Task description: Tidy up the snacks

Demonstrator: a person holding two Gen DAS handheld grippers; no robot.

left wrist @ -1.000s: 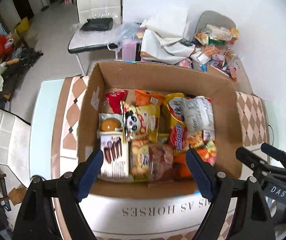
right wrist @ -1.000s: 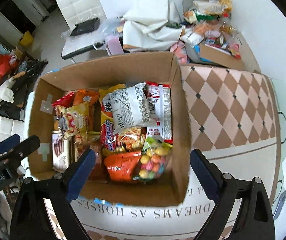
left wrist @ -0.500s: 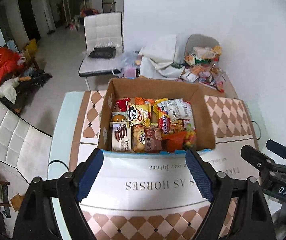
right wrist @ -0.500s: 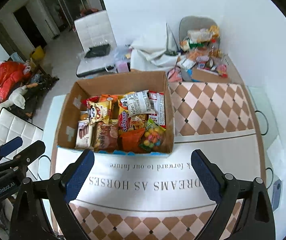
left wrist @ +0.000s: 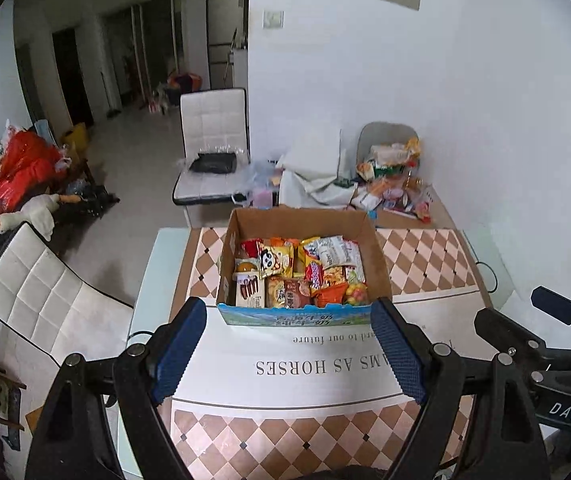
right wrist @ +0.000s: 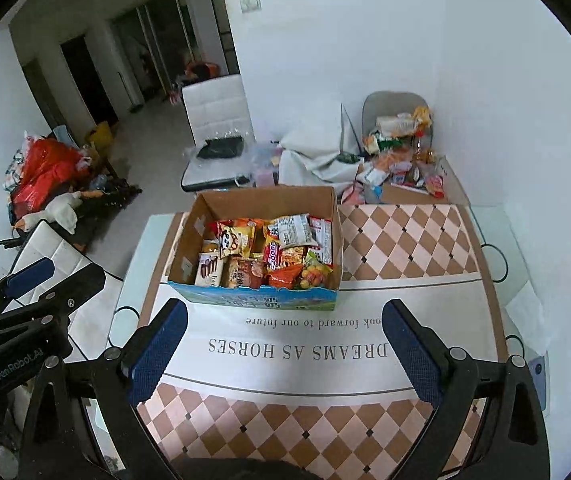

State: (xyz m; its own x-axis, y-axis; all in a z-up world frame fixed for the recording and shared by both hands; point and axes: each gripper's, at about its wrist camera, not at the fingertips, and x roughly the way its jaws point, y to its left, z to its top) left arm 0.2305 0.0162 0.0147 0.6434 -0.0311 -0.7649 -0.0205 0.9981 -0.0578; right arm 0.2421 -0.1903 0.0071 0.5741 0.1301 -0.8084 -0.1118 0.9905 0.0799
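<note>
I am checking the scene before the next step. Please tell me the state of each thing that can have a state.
cardboard box: open at the top, full of snack packets, upright on the table
left gripper: open, empty
right gripper: open, empty
tablecloth: spread flat on the table
white chair: a black thing lies on its seat

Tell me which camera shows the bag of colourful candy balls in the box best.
The right wrist view. There the candy bag lies at the near right corner of the cardboard box, its round candies clear. In the left wrist view the same bag is smaller, tucked against the box's right wall.
</note>
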